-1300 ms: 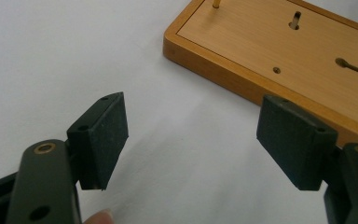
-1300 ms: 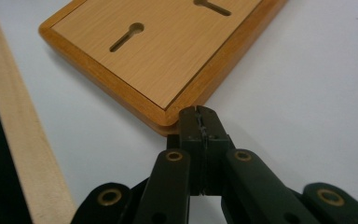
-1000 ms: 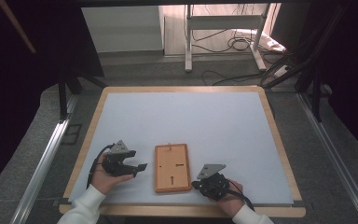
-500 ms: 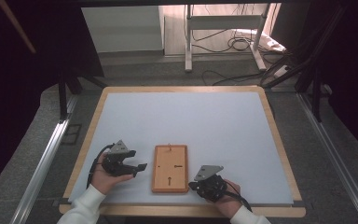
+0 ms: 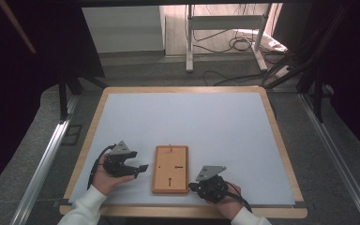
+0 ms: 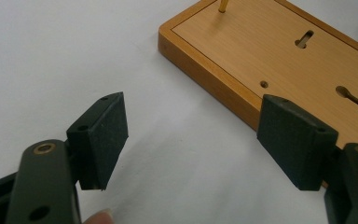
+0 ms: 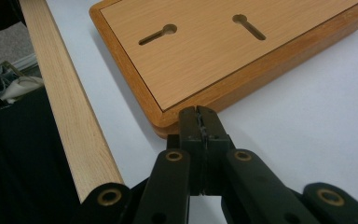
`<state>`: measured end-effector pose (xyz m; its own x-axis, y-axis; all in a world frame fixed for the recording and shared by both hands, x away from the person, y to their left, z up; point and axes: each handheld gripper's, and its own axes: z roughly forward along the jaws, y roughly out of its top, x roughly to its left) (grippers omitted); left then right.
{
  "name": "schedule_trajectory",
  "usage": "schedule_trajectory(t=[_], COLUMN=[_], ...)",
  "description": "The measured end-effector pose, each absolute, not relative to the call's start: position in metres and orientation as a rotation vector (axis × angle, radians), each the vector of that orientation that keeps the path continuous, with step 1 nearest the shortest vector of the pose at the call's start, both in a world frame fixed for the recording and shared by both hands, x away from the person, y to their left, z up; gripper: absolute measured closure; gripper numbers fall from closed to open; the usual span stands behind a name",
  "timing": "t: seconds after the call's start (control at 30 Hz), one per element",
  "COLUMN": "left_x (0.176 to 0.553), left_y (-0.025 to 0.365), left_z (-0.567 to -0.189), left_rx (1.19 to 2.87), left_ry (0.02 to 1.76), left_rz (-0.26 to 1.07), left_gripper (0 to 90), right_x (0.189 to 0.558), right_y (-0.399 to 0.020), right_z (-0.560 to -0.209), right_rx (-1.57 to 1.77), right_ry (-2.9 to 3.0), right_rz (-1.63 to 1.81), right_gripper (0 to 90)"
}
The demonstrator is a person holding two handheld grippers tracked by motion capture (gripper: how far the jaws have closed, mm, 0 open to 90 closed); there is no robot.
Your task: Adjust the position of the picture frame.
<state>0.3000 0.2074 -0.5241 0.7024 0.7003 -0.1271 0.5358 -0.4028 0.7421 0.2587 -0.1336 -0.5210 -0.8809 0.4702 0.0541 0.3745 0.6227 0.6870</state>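
While both grippers sit close to the wooden box (image 5: 170, 169), nothing about it looks handled yet: it lies flat on the white table (image 5: 192, 122), near the front edge, between the two hands, with its panel of two keyhole slots facing up (so this may be its back or underside, though that is a guess). A small brass pin (image 6: 222, 5) stands at its far short end.

The left gripper (image 5: 139, 168) rests just beside the box's left long side, its jaws spread wide. In the left gripper view one pad (image 6: 109, 135) hangs over bare table and the other pad (image 6: 294, 135) stands in front of the box's near edge; whether that pad touches the wood cannot be told, and nothing is pressed between the two.

The right gripper (image 7: 199, 122) is closed, pads together with nothing between them. Its tip sits at the box's near right corner, very close to or touching the side wall, low against the table. The table's wooden rim (image 7: 65, 107) runs just beside it.

As a judgement, the work is at its very start: the grippers are placed on either side, but no grip, lift or turn shows. What is left appears to be nearly everything, beginning with the left jaws closing on the box's side or the right tip nudging the corner.
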Motion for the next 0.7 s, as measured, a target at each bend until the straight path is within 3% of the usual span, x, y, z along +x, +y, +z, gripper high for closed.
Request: schedule_trajectory(t=[0.2,0.53,0.6,0.67,0.7], left_x=[0.300,0.299,0.300,0.300,0.300], left_y=[0.209,0.208,0.207,0.207,0.207], left_z=[-0.524,-0.523,-0.523,-0.523,-0.523], left_rx=[2.095,2.095,2.094,2.094,2.094], left_ry=[0.941,0.936,0.938,0.937,0.936], left_rz=[0.263,0.263,0.261,0.262,0.261], left_gripper=[24.8,24.9,24.9,24.9,24.9], right_x=[0.261,0.272,0.273,0.274,0.274], right_y=[-0.140,-0.207,-0.217,-0.225,-0.225], right_z=[-0.515,-0.510,-0.510,-0.511,-0.511], right_rx=[0.711,0.934,0.970,0.995,0.995], right_ry=[2.669,2.465,2.447,2.408,2.408], right_rz=[1.123,1.146,1.152,1.158,1.158], right_gripper=[90.0,86.1,82.2,67.2,67.2])
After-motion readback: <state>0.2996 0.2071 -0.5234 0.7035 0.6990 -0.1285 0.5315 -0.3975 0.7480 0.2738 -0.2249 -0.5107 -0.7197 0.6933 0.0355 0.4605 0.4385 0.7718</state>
